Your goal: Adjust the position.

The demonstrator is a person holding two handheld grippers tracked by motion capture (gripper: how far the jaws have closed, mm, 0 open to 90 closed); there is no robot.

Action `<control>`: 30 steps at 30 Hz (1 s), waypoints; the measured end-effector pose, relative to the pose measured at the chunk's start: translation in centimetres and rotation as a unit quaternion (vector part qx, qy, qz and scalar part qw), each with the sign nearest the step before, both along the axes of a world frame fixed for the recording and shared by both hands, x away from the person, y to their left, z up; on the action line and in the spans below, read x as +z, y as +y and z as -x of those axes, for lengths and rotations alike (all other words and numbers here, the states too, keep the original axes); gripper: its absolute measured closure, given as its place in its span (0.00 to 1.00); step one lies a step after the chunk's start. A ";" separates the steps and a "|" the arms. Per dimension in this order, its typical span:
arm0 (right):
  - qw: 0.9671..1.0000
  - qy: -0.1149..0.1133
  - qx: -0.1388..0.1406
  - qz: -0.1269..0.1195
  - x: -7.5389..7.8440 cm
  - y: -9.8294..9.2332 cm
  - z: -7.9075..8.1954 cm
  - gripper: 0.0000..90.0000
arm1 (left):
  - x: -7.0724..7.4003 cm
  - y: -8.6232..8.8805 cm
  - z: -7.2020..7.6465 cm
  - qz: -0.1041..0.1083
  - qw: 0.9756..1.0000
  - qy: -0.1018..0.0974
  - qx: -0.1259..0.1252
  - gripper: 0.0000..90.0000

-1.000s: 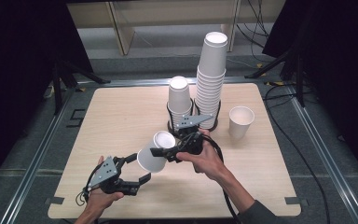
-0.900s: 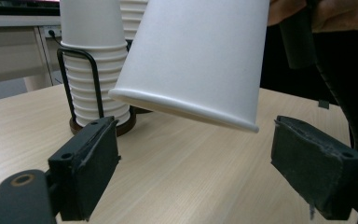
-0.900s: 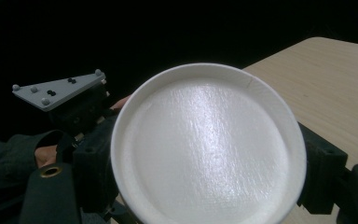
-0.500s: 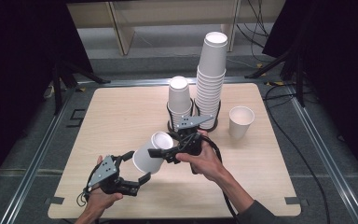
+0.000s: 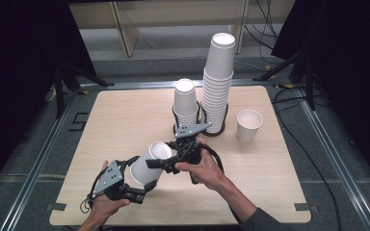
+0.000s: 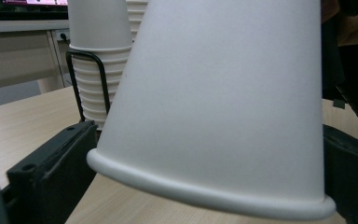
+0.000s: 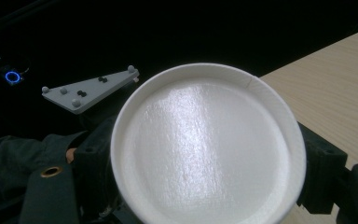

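A white cup (image 5: 147, 163) is held tilted above the table (image 5: 101, 120), between both grippers. The right gripper (image 5: 166, 162) is clamped on its narrow end. The left gripper (image 5: 137, 180), just opened, flanks the rim end; contact cannot be told.

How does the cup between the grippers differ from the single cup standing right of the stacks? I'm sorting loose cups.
The held cup is tilted and off the table, between both grippers' jaws; the lone cup stands upright on the table, mouth up, touched by nothing. Both are plain white paper cups.
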State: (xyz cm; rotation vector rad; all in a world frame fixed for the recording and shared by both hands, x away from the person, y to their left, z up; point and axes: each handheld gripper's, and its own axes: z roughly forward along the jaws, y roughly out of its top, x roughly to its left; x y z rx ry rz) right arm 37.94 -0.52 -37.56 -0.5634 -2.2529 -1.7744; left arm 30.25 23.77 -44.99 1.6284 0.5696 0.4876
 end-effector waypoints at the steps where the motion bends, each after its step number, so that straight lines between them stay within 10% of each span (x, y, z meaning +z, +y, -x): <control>1: 1.000 0.005 0.003 -0.003 0.0 0.0 0.0 0.27 | 0.0 0.0 0.0 0.000 1.000 0.002 -0.001 0.03; 21: 1.000 -0.007 0.008 0.000 -0.2 0.1 -0.1 0.26 | 0.2 0.0 0.0 -0.014 1.000 0.004 -0.012 0.12; 30: 0.997 -0.040 0.012 0.063 1.0 -0.4 0.3 0.17 | 0.2 0.1 0.3 -0.039 0.999 0.011 -0.016 0.14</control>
